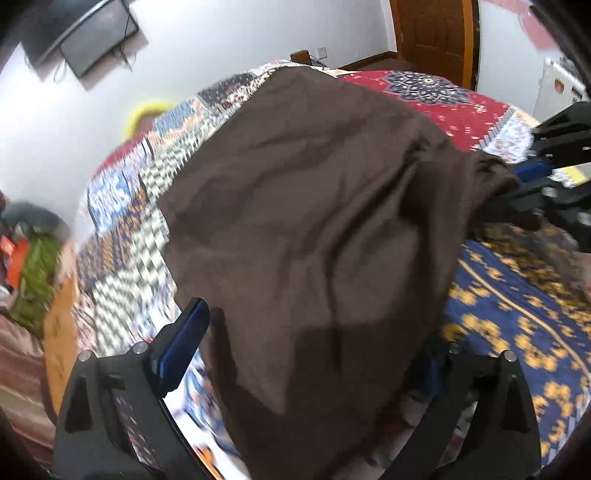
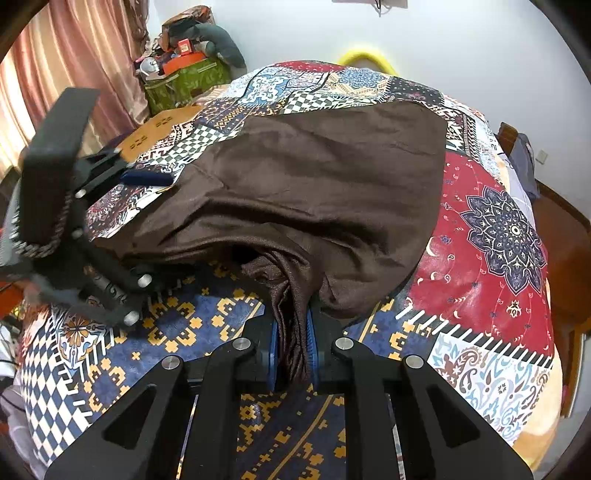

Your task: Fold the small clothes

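Note:
A dark brown garment (image 1: 303, 206) lies spread on the patchwork bedspread (image 1: 122, 236); it also shows in the right wrist view (image 2: 314, 177). My right gripper (image 2: 291, 350) is shut on a bunched corner of the garment, lifted slightly off the bed; it shows at the right edge of the left wrist view (image 1: 532, 206). My left gripper (image 1: 317, 354) is open, its jaws wide on both sides of the garment's near edge; the right finger is partly hidden by cloth. It appears at the left of the right wrist view (image 2: 147, 221).
The bedspread (image 2: 491, 229) covers the whole bed. A green bag with clutter (image 2: 184, 77) stands by pink curtains (image 2: 74, 55). A yellow ring (image 2: 364, 59) lies behind the bed. A wooden door (image 1: 436, 33) and a wall television (image 1: 85, 37) are beyond.

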`<state>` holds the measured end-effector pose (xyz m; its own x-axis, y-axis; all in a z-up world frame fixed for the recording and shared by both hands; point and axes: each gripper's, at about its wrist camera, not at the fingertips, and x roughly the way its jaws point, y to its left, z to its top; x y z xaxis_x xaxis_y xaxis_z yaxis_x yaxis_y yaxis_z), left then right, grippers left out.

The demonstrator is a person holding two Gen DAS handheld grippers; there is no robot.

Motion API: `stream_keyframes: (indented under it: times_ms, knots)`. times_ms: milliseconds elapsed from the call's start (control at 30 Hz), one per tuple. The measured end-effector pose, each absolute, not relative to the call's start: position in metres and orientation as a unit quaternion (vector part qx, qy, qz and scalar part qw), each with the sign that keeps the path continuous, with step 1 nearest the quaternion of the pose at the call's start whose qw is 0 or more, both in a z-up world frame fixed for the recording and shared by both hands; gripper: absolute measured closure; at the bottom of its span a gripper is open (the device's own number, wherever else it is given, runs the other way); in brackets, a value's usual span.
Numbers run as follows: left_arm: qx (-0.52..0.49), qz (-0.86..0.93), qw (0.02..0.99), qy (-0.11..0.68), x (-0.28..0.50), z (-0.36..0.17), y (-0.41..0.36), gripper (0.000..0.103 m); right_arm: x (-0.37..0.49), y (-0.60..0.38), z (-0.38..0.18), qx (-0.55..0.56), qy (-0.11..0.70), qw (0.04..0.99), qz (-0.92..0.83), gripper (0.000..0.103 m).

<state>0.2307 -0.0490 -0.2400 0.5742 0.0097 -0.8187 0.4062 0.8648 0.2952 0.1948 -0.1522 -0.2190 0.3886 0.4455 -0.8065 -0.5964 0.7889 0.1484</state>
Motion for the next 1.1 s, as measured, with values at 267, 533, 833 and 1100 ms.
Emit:
stream_keyframes:
  times_ms: [267,533,833,1100]
  knots:
    - [0.242,-0.103,0.845,0.465,0.263,-0.242,-0.043,0.093,0.2,-0.155,-0.221,-0.065,0.461,0.823,0.325,0.092]
    - [0.215,-0.134,0.842,0.476,0.229,-0.227,-0.038,0.097,0.182,-0.159,-0.207,-0.059,0.457,0.819,0.343,0.092]
    - [0.164,-0.219,0.819,0.505,0.151,-0.199,-0.033,0.097,0.127,-0.164,-0.176,-0.107,0.452,0.798,0.383,0.092]
    - [0.142,-0.25,0.816,0.502,0.146,-0.168,-0.025,0.097,0.135,-0.162,-0.144,-0.105,0.441,0.8,0.393,0.093]
